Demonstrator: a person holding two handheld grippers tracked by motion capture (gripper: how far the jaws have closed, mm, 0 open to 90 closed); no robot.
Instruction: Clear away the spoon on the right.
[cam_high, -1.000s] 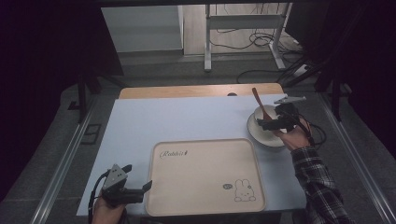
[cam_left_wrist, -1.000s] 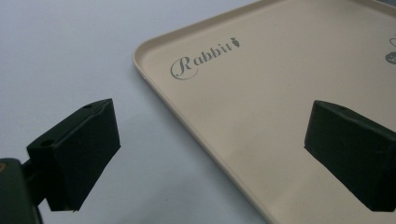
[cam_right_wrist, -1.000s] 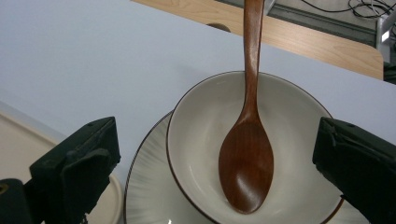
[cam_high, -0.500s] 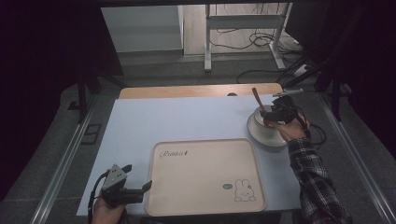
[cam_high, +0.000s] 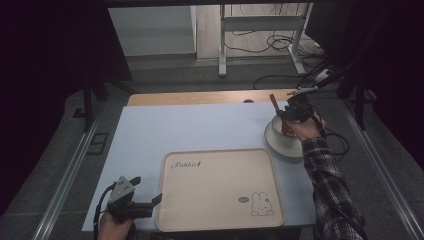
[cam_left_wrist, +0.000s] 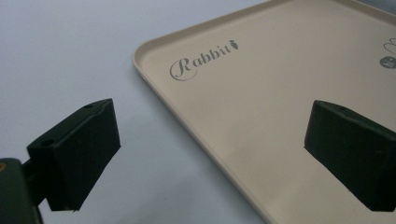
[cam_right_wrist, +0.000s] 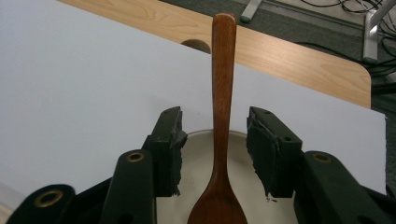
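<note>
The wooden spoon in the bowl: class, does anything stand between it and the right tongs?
Nothing visible does. The right tongs are open, one jaw on each side of the wooden spoon, which stands in the bowl.

Pale blue table (cam_high: 200, 127), beige tray (cam_high: 220, 187), seemingly white bowl (cam_high: 283, 143)
</note>
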